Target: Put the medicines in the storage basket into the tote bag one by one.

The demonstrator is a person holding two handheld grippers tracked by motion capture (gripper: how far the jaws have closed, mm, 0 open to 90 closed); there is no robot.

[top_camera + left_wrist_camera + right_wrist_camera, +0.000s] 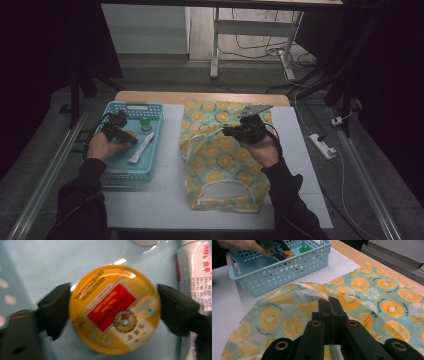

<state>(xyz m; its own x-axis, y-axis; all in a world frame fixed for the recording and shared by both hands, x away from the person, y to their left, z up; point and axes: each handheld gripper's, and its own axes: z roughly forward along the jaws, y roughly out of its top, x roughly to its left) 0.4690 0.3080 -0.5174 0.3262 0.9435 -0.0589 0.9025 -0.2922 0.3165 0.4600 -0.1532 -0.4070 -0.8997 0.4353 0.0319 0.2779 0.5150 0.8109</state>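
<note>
A round, flat tin with a glossy yellow lid (pixel 114 310) lies on the floor of a pale blue perforated plastic basket (pixel 150 167) at the left of the white table top (pixel 165 205). The lid carries a red rectangular panel with small gold lettering, too blurred to read, a round crest below it, and a cream band with dark characters that cannot be made out. The left gripper (pixel 113 312) points down into the basket with a black jaw at either side of the tin; the left jaw meets the rim, the right stands just at it, and whether both pads press cannot be told.

Just beside the tin lies a white tube with red and blue print (pixel 197 272), its lettering not legible. A small container with a green cap (pixel 145 123) stands at the far end of the basket.

The right gripper (pixel 329 303) has its jaws pressed together, pinching the edge of a light green fabric bag printed with orange and lemon slices (pixel 220 150), which is spread on the table right of the basket. Small script runs between the fruit slices, too fine to read.
</note>
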